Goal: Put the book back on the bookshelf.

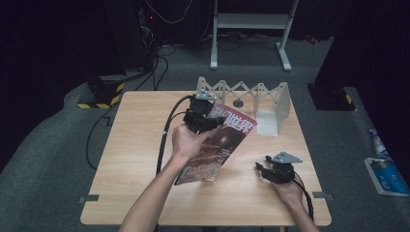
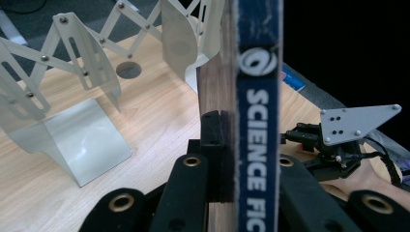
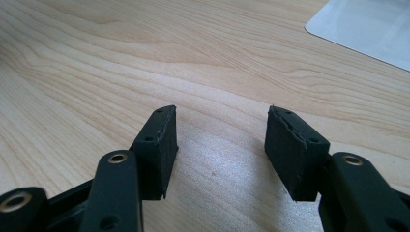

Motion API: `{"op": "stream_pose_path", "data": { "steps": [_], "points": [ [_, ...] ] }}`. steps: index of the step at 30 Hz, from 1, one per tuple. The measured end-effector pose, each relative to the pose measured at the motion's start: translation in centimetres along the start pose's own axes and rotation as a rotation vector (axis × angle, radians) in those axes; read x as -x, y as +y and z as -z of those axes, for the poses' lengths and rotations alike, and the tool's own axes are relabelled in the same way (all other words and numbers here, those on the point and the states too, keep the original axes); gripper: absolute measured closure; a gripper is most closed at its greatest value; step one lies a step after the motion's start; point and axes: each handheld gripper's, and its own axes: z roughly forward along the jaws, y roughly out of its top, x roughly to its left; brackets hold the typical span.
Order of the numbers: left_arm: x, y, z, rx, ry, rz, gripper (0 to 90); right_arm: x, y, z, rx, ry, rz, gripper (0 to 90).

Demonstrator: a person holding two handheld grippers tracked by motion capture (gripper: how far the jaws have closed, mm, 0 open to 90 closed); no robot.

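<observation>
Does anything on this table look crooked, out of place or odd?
Nothing is spilled or broken. The red-covered magazine is tilted, one end raised, clamped in the left gripper. The white expandable metal book rack behind it stands with no books.

The right tool [image 3: 220,150] looks down along its two black jaws, which stand well apart with nothing but bare wood between their pads [image 3: 157,150]. Below and beyond them lies the pale, grained counter [image 3: 145,63]. Far ahead of the tool, to the right, a grey-white metal plate [image 3: 367,24] lies flat on it.
</observation>
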Motion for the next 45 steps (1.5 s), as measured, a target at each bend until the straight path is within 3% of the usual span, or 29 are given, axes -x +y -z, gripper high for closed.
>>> {"op": "stream_pose_path", "data": {
  "steps": [18,29,45],
  "points": [
    [-1.3,1.9,1.0,-0.06,0.039,0.007,83.4,0.0,0.0,0.0,0.002,0.0,0.004,45.1],
    [-1.8,3.0,1.1,-0.126,0.064,0.0,83.0,0.0,0.0,0.0,0.002,0.001,0.007,45.0],
    [-3.1,4.8,0.7,-0.212,0.099,0.022,82.8,-0.1,0.0,0.0,0.001,0.004,0.005,45.0]
  ]
}}
